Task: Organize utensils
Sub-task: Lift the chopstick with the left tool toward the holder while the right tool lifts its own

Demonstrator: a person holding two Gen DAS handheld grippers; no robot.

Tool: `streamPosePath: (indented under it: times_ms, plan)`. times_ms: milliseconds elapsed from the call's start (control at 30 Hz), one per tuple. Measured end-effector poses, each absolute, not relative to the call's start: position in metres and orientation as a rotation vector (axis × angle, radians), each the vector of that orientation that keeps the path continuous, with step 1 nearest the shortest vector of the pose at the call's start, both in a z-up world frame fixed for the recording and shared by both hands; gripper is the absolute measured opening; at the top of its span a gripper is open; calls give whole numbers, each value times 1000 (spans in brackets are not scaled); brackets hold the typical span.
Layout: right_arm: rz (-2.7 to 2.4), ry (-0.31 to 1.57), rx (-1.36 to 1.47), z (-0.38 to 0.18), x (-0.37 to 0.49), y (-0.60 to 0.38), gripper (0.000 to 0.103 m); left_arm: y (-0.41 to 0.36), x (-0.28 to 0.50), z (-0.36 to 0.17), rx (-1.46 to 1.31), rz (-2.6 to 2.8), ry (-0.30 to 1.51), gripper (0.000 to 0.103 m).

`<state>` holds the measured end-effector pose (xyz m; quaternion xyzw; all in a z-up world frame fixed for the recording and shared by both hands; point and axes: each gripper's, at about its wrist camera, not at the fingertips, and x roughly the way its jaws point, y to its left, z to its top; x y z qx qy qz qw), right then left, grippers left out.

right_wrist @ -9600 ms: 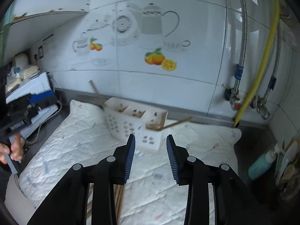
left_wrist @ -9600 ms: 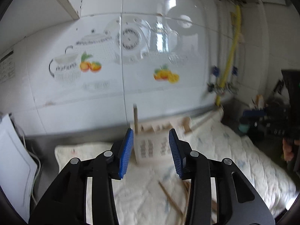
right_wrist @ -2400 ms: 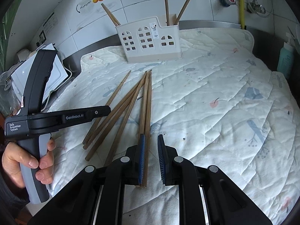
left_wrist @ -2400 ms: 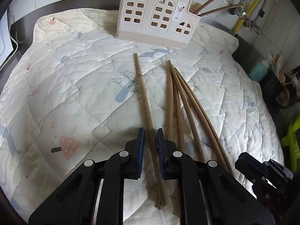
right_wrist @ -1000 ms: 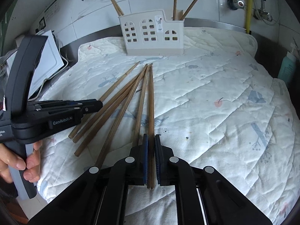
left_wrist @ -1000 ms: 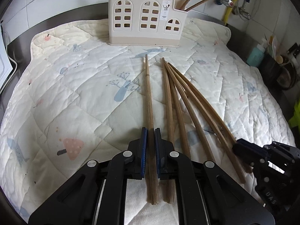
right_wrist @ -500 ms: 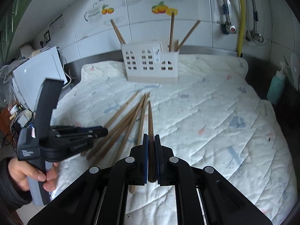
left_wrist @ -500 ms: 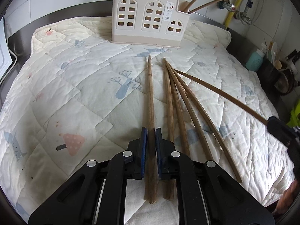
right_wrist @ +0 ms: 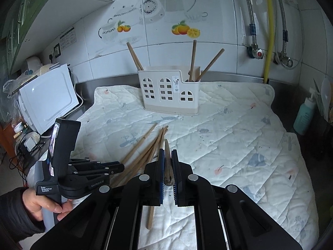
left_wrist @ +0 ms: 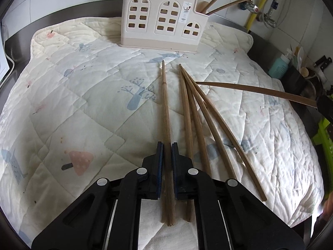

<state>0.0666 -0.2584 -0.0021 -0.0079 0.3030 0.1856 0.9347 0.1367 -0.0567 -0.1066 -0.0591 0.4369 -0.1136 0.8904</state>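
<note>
The left gripper (left_wrist: pixel 166 162) is clamped on a wooden chopstick (left_wrist: pixel 165 112) that lies flat on the quilted mat (left_wrist: pixel 83 104), running straight ahead of its fingers toward the cream utensil holder (left_wrist: pixel 162 20); the thick end pokes back past the blue pads; just to the right of these fingers three more loose chopsticks (left_wrist: pixel 193 112) fan out on the mat; the right gripper (right_wrist: pixel 167 164) is closed on another chopstick (right_wrist: pixel 167 158), held clear of the mat and pointing forward toward the holder (right_wrist: pixel 168 91); below and left of its fingers lie the loose sticks (right_wrist: pixel 143 154); further left a person's hand (right_wrist: pixel 39 204) holds the left tool; the holder already has sticks standing in it
</note>
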Motion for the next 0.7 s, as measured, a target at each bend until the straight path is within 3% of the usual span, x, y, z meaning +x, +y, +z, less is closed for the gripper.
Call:
streamPosePath:
  times_ms: [533, 700]
  plan:
    - [398, 560, -34, 29, 79, -256, 6, -32, 137, -56, -71, -294, 828, 6]
    - [408, 550, -44, 33, 81, -250, 6, -37, 133, -63, -57, -334, 863, 9]
